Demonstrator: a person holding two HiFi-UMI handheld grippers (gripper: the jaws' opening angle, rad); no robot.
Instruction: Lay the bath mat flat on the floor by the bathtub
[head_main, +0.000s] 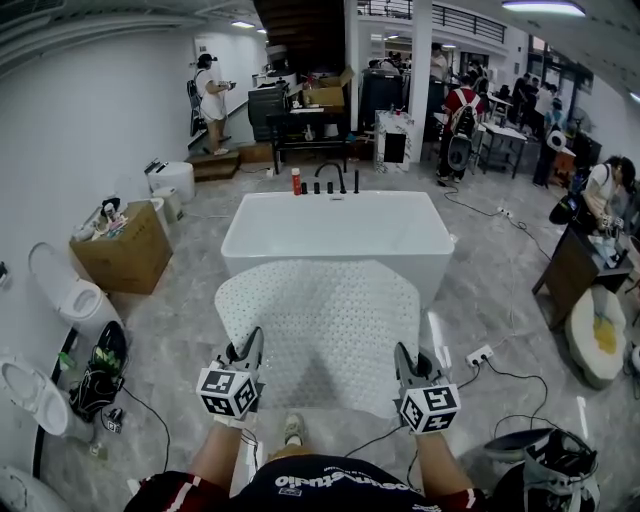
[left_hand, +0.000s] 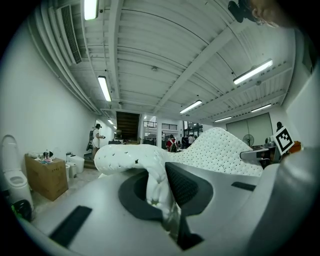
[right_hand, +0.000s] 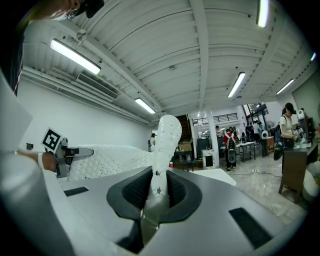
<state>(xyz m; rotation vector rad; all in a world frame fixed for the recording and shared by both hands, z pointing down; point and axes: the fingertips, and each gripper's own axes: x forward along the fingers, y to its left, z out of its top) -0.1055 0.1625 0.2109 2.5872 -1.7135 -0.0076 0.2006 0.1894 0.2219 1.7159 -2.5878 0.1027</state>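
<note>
Head view: we hold the white mat (head_main: 320, 325) spread in the air before the rectangular tub (head_main: 247, 214), rubbery, hole-dotted, round-cornered | left gripper (head_main: 248, 348) clamped on its near left corner | right gripper (head_main: 408, 360) nearly closed, pinching the crumpled near right corner

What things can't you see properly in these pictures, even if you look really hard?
- Head view: the bath mat covers the floor under it and the middle of the bathtub's near wall.
- Head view: the red bottle on the tub's far rim is too small to tell what it is.
- Head view: the left edge cuts off the toilet.
- Left gripper view: the mat hides the bathtub.
</note>
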